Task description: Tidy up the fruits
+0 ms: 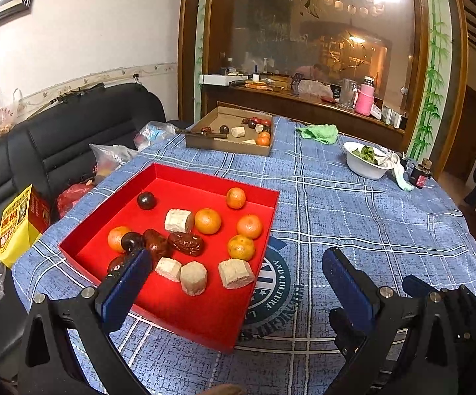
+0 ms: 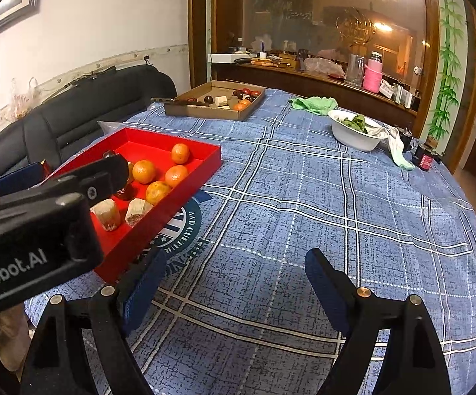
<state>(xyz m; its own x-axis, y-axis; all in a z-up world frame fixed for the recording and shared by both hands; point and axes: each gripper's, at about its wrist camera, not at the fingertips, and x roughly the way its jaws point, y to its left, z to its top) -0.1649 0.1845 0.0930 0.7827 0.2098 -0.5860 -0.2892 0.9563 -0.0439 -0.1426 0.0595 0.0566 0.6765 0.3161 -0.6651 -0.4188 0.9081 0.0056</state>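
Here left gripper (image 1: 234,276) agape over red tray (image 1: 106,210) | right gripper (image 2: 234,273) agape, empty | bowl (image 2: 353,138) perhaps holding greens

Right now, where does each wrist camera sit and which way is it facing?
Left wrist: on the left gripper, tilted down over the red tray of oranges and cut pieces; its own open jaws frame the near corner.
Right wrist: on the right gripper, beside it, facing bare blue tablecloth; open jaws show, plus the left gripper's body at frame left.
Shared: red tray, cardboard tray, white bowl, green cloth.
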